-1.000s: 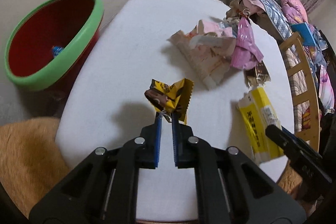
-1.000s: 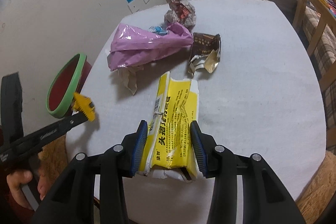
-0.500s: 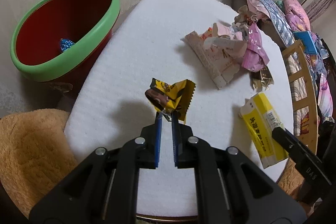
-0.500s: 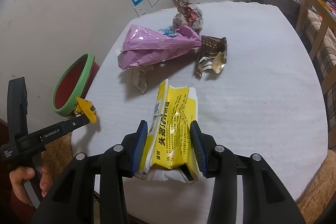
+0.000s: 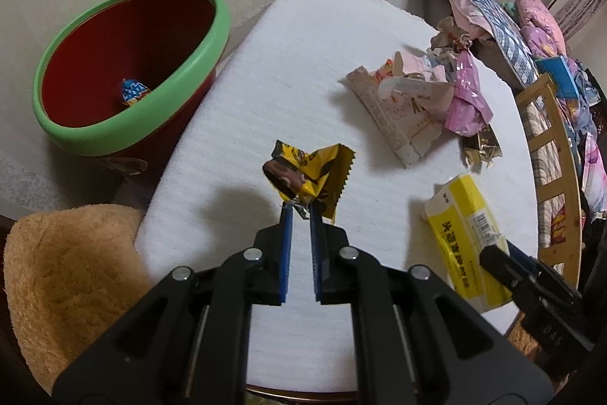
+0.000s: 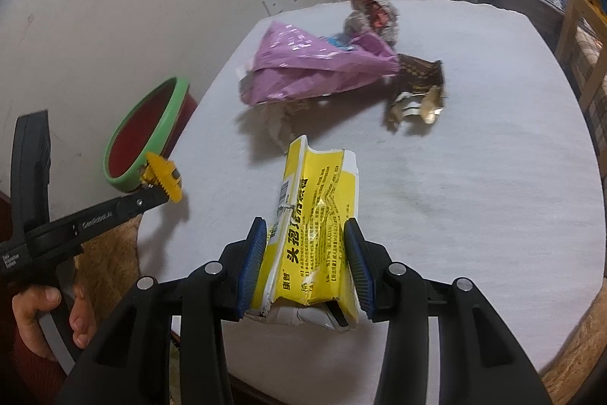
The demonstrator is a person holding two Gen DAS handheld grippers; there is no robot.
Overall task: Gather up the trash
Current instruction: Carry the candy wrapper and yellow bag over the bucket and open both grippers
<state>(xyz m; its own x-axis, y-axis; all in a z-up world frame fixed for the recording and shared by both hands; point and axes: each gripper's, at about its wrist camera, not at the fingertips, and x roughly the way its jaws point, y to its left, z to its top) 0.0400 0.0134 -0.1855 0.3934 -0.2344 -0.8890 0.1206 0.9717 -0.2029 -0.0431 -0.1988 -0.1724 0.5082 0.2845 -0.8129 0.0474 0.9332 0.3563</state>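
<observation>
Left gripper (image 5: 299, 209) is angled steeply downward over the near part of the white table (image 5: 303, 63). Its jaws are pressed nearly together, pinching the lower corner of a crumpled yellow candy wrapper (image 5: 309, 173), which stands clear of the table above its own shadow. A person's hand (image 6: 49, 314) grips the handle of this tool at the lower left of the right wrist view.

Right gripper (image 6: 305, 249) also points down and forward. Its blue pads (image 6: 252, 260) are spread only to the width of a torn yellow carton (image 6: 315, 234) and press on both of its sides — the carton's far end extends ahead of the fingertips toward the table's middle.

Red bin with a green rim (image 5: 125, 78) stands off the table edge, ahead and to the left of the left gripper; a small blue wrapper (image 5: 132, 92) lies inside it.

Remaining trash lies ahead of the right gripper, well apart from it: a pink foil bag (image 6: 315, 63), a brown wrapper (image 6: 417, 82) just to its right, and a crumpled silver packet (image 6: 370, 12) beyond both.

A tan plush cushion (image 5: 68, 283) sits below and left of the left gripper.
</observation>
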